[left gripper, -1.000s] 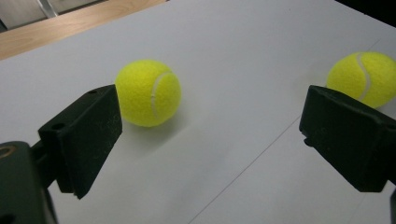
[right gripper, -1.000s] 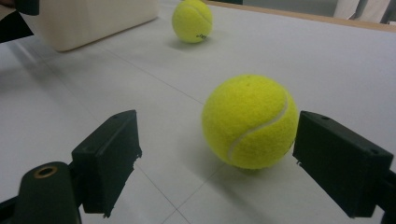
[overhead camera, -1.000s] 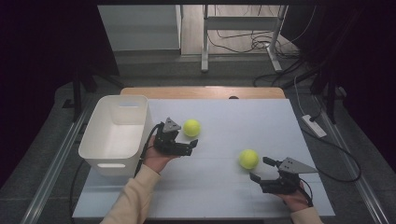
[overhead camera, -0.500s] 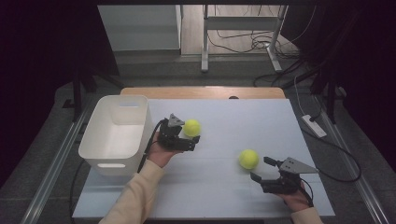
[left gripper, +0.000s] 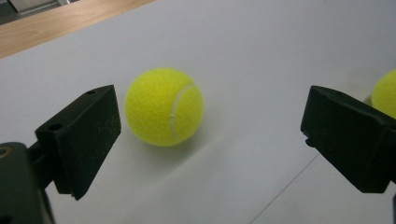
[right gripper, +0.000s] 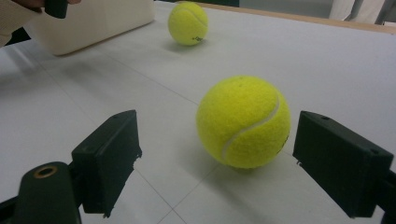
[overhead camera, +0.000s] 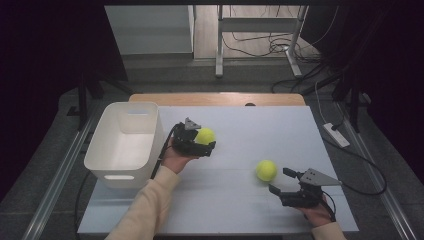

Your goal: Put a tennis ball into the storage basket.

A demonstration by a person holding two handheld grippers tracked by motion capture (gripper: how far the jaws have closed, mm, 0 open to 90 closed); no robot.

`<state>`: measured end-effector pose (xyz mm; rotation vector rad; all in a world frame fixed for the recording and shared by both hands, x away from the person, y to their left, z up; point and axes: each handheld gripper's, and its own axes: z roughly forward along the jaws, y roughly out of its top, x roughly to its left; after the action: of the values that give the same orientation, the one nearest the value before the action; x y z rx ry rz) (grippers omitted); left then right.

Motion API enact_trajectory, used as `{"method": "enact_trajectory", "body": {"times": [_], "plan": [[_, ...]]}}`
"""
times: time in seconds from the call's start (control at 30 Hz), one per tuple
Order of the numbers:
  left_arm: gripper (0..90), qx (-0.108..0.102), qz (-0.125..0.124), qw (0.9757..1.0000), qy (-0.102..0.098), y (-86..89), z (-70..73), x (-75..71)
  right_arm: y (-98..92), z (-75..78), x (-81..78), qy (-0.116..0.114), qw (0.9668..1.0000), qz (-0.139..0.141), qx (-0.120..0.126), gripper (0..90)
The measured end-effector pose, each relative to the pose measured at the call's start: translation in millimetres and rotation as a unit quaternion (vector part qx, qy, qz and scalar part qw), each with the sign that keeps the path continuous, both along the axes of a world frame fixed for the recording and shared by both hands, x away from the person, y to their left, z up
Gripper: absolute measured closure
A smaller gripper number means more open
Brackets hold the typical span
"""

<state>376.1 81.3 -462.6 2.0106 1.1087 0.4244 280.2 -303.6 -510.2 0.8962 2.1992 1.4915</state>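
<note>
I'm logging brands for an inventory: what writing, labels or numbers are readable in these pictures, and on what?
None can be read.
Far tennis ball: a small dark print near its lower right, too blurred to read.
Near tennis ball: only its white seam.
White bin: no label visible.

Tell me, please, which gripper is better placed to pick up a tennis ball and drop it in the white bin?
Left. The left gripper is open around its tennis ball and sits right beside the white bin; the right gripper is farther away.

You see fuzzy felt tennis balls [right gripper: 242, 122] on a smooth matt counter [overhead camera: 280, 130], and a glossy plastic bin [overhead camera: 125, 145].
</note>
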Motion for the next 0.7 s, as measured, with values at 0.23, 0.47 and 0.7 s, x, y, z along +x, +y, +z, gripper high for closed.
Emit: {"method": "enact_trajectory", "body": {"times": [0.23,0.47,0.7], "plan": [[6.1,0.002,0.009,0.9999,0.005,-0.3,-1.9,9.5,0.0,-0.7,0.4,0.000,1.0000,0.000,-0.002,14.5],[6.1,0.003,0.013,0.9999,0.008,-1.6,-2.6,15.2,0.0,-1.0,0.7,0.001,1.0000,0.001,-0.004,14.5],[6.0,0.010,0.016,0.9998,0.011,-2.5,-3.1,20.9,-0.1,-1.3,0.7,0.002,1.0000,0.001,-0.004,14.5]]}}
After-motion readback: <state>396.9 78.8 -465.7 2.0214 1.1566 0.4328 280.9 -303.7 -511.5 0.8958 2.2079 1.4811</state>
